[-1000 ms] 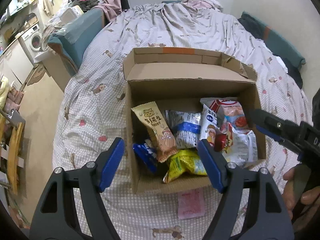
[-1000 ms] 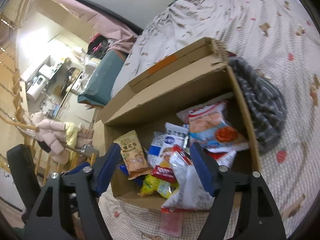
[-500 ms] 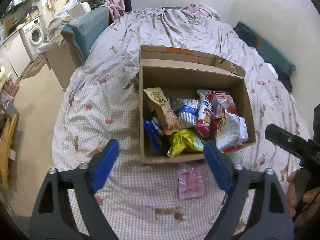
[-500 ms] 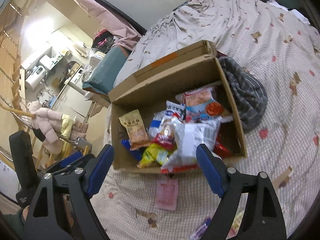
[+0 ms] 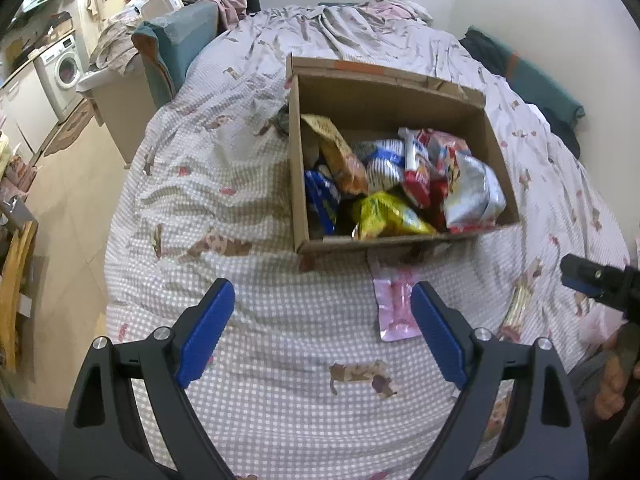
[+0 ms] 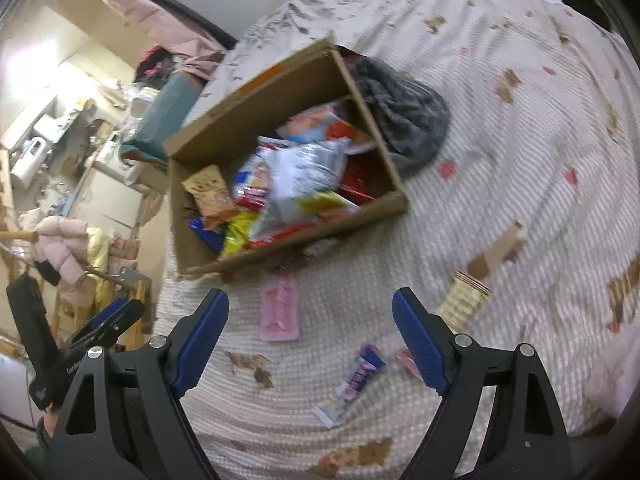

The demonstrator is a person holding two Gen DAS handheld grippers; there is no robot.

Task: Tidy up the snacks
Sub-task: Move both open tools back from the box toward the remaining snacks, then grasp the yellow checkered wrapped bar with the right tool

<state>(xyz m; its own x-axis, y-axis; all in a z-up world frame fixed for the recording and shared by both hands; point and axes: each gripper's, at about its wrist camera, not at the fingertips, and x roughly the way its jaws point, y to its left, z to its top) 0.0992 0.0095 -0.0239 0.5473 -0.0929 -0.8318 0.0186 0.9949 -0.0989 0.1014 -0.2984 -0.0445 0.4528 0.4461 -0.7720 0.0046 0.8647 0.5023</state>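
Snack packets fill the open cardboard box [image 5: 298, 168] on the checked bedspread [image 5: 248, 280]. Your left gripper [image 5: 322, 324] and right gripper [image 6: 310, 334] hover above the bed, jaws spread wide, holding nothing. A pink packet [image 6: 279, 314] lies just before the box; a wafer pack [image 6: 464, 300] and a small bar [image 6: 356, 380] lie nearer you.
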